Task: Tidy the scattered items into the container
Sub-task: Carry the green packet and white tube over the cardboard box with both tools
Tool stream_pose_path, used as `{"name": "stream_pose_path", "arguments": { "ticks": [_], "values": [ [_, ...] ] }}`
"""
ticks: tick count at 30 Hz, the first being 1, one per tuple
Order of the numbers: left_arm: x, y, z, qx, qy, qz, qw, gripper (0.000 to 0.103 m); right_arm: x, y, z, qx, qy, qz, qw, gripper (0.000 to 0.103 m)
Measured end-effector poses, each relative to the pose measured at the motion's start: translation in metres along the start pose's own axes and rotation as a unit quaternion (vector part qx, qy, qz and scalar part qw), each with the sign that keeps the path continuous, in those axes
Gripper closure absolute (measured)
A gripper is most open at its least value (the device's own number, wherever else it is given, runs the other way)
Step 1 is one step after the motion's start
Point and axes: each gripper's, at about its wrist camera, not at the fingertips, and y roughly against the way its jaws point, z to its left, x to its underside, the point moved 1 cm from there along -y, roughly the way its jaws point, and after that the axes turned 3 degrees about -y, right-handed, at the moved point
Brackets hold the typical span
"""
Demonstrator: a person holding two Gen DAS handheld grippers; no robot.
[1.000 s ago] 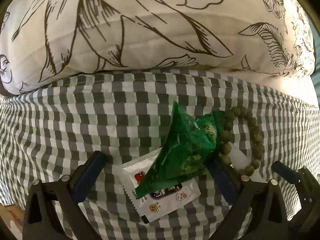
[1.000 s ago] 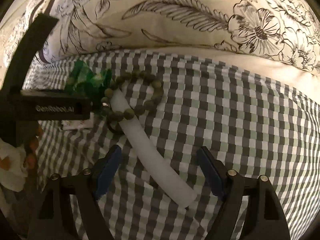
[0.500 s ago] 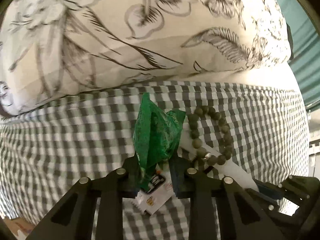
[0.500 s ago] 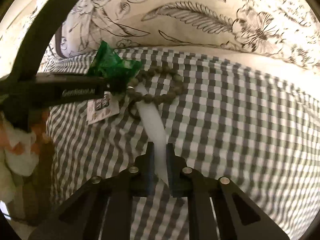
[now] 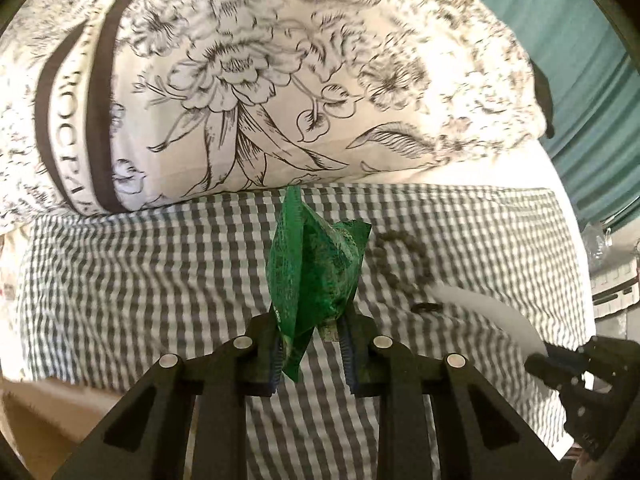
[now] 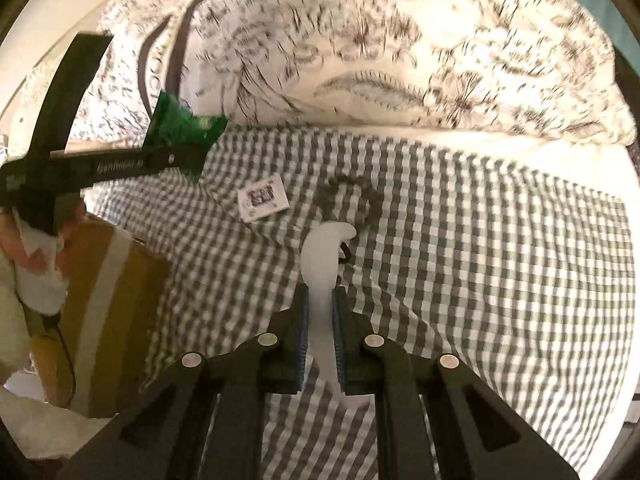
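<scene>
- Left gripper (image 5: pixel 310 354): one; pads clamped on one green foil packet (image 5: pixel 316 268), held clear above the checked sheet (image 5: pixel 160 280).
- Right gripper (image 6: pixel 320 332): one; pads closed on one white curved strip (image 6: pixel 324 264), lifted off the sheet.
- On the sheet: one bead bracelet (image 6: pixel 352 196), one small white sachet (image 6: pixel 262 198), lying near each other.
- One dark ring (image 6: pixel 344 252), just beside the strip's upper end.
- One floral pillow (image 5: pixel 260 80) behind.
- One cardboard box (image 6: pixel 116 300), at the bed's left edge.
</scene>
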Motion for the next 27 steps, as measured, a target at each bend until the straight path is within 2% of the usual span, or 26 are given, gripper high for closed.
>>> {"name": "stream_pose_path", "arguments": {
  "ticks": [8,15,20,27],
  "values": [
    [0.046,0.068,-0.02,-0.002,-0.007,-0.029,0.9995,0.079,0.015,0.071,0.042,-0.01,0.021,-0.064,0.998,0.092],
    [0.085,0.128,-0.015,-0.02,0.0,-0.061,0.9979,0.079,0.036,0.116,0.083,-0.035,0.054,-0.098,0.993,0.092],
    [0.107,0.16,0.006,-0.036,0.027,-0.081,0.9957,0.079,0.039,0.142,0.112,-0.063,0.074,-0.122,0.988,0.092],
    [0.138,0.192,0.052,-0.065,0.081,-0.096,0.9899,0.079,0.037,0.147,0.176,-0.101,0.137,-0.12,0.978,0.092]
  ]
}}
